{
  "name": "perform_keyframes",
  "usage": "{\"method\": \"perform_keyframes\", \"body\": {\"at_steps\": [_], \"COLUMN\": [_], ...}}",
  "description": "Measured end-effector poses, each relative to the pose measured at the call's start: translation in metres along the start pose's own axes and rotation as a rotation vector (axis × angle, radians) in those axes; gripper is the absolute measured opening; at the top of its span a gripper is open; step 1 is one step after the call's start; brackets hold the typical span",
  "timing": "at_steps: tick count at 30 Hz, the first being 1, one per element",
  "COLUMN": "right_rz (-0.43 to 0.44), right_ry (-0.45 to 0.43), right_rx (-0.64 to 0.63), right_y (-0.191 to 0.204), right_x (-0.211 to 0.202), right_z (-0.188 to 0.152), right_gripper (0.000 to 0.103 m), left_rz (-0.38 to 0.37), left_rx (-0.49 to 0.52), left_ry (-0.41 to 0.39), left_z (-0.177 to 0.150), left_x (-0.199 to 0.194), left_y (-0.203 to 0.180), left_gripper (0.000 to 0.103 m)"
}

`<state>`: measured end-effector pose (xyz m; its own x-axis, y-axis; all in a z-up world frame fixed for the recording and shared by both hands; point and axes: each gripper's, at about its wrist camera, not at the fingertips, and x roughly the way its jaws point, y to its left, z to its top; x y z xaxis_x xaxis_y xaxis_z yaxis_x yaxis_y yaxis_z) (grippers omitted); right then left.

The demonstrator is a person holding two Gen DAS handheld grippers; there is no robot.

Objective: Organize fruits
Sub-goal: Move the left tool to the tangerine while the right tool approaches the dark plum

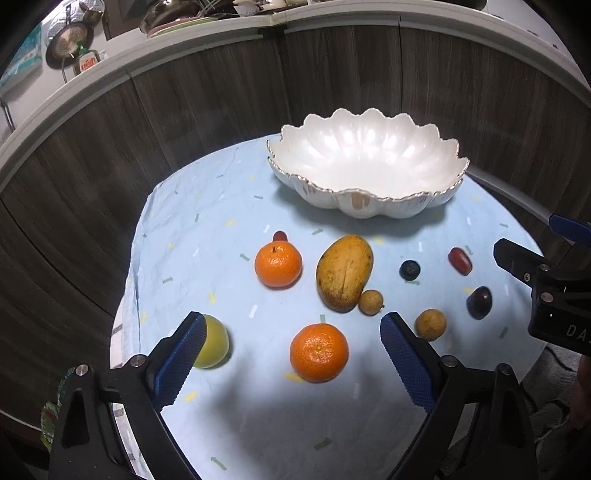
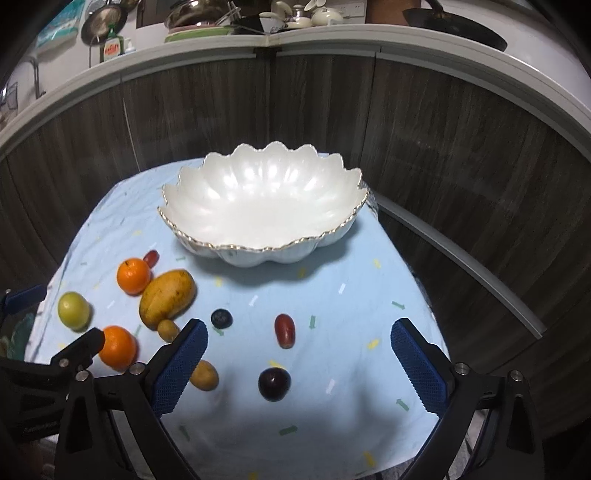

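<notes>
A white scalloped bowl (image 1: pixel 369 162) (image 2: pixel 266 206) stands empty at the back of a light blue cloth. In front of it lie a mango (image 1: pixel 344 273) (image 2: pixel 167 298), two oranges (image 1: pixel 278 264) (image 1: pixel 319 352), a green fruit (image 1: pixel 214 346) (image 2: pixel 73 309), two small brown fruits (image 1: pixel 430 324) (image 1: pixel 371 302), a blueberry (image 1: pixel 409 269) (image 2: pixel 221 318), a red grape (image 1: pixel 460 260) (image 2: pixel 284 330) and a dark plum (image 1: pixel 479 302) (image 2: pixel 274 384). My left gripper (image 1: pixel 293 326) hangs open above the near orange. My right gripper (image 2: pixel 299 334) hangs open over the red grape and the plum. Neither holds anything.
A second red grape (image 1: pixel 279 235) (image 2: pixel 151 257) lies behind the far orange. Dark wood cabinet doors (image 1: pixel 184 110) rise behind the table, with a counter of pots and dishes (image 2: pixel 207 18) above. The cloth's edge (image 2: pixel 424 295) drops off at the right.
</notes>
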<state>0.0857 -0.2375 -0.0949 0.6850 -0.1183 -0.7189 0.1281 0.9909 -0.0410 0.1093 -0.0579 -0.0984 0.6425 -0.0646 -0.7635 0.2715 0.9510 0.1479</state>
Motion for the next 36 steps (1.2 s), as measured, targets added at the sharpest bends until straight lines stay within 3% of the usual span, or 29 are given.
{"method": "perform_keyframes", "body": {"at_steps": [6,11,25,34,36], "right_rz": [0.020,0.030,0.073,0.088,0.094], "right_ry": [0.040,0.076,0.177,0.215,0.231], "right_rx": [-0.014,-0.008,-0.009,-0.003,0.003], "right_y": [0.002,0.002,0.006,0.006,0.006], "right_x": [0.014,0.026,0.050,0.055,0.058], "right_z": [-0.008,-0.015,-0.028,-0.034,-0.035], "right_gripper": [0.086,0.083,0.054,0.042,0.036], "left_rz": [-0.002,-0.002,-0.044,-0.061,-0.065], "left_rx": [0.009,0.018,0.006,0.000,0.003], "left_ry": [0.005,0.017,0.087,0.091,0.094], "left_z": [-0.007,-0.010,-0.019,-0.022,-0.022], "left_x": [0.012,0.023,0.050,0.055,0.056], "left_y": [-0.002,-0.004,-0.006,-0.007,-0.008], "left_gripper": [0.096,0.093,0.072,0.063,0.061]}}
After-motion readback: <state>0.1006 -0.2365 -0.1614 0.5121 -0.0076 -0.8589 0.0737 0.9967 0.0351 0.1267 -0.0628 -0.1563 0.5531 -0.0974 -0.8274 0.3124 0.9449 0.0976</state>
